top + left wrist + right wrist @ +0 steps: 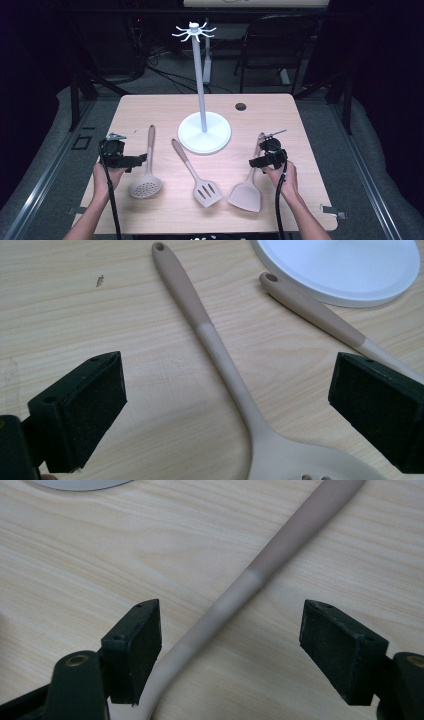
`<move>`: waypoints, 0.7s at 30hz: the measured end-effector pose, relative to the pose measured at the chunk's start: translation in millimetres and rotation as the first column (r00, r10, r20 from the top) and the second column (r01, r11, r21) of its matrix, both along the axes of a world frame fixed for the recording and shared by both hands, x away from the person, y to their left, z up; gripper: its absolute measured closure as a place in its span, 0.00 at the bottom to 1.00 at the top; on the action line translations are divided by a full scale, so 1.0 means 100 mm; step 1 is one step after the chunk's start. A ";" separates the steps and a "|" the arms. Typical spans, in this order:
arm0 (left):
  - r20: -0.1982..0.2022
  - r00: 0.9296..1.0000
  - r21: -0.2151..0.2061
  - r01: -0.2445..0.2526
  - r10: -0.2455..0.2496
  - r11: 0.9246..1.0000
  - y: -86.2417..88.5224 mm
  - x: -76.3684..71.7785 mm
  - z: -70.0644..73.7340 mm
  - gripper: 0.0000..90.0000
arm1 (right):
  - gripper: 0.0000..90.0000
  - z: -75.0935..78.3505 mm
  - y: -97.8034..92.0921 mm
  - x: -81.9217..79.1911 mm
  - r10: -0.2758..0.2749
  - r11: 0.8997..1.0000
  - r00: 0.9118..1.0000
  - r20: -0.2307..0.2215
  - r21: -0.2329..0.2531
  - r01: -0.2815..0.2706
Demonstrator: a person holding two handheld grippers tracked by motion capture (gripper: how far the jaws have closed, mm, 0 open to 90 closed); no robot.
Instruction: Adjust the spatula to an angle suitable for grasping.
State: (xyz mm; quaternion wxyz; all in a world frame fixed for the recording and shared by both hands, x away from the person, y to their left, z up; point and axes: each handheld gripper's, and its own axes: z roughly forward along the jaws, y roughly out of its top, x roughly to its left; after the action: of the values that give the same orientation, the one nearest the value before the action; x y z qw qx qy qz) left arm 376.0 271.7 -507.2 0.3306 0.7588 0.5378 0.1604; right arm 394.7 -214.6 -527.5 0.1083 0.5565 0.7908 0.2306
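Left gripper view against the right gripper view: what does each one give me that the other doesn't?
The left gripper view alone has the skimmer lying between open jaws, with its hang hole and the first holes of its head, plus the slotted turner's handle beside the stand base. The right gripper view alone has the solid turner's handle running between that gripper's open jaws, close to one jaw. Both share the wooden table, a part of the white base, and jaws apart over a two-tone handle, gripping nothing.
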 end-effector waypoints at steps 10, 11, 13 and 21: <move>0.016 1.000 0.000 -0.011 0.011 1.000 0.03 0.08 0.02 0.02 | 0.30 -0.11 0.10 0.07 -0.018 0.999 1.000 -0.009 -0.050 0.017; 0.015 1.000 0.008 -0.007 0.007 1.000 0.02 0.10 0.02 0.02 | 0.32 -0.12 0.10 0.08 -0.019 0.999 1.000 -0.009 -0.050 0.019; 0.008 1.000 0.015 -0.002 0.002 1.000 0.00 0.14 0.00 0.02 | 0.35 -0.13 0.09 0.10 -0.018 0.998 1.000 -0.010 -0.058 0.017; 0.003 1.000 0.026 0.001 -0.002 1.000 -0.05 0.26 -0.02 0.03 | 0.44 -0.21 0.09 0.12 -0.012 0.999 0.998 -0.064 -0.030 0.010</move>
State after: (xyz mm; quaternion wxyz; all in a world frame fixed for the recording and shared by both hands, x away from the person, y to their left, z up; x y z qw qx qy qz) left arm 402.1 266.3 -509.6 0.3214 0.7632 0.5346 0.1683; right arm 406.8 -205.7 -548.6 0.0925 0.5663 0.7941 0.2002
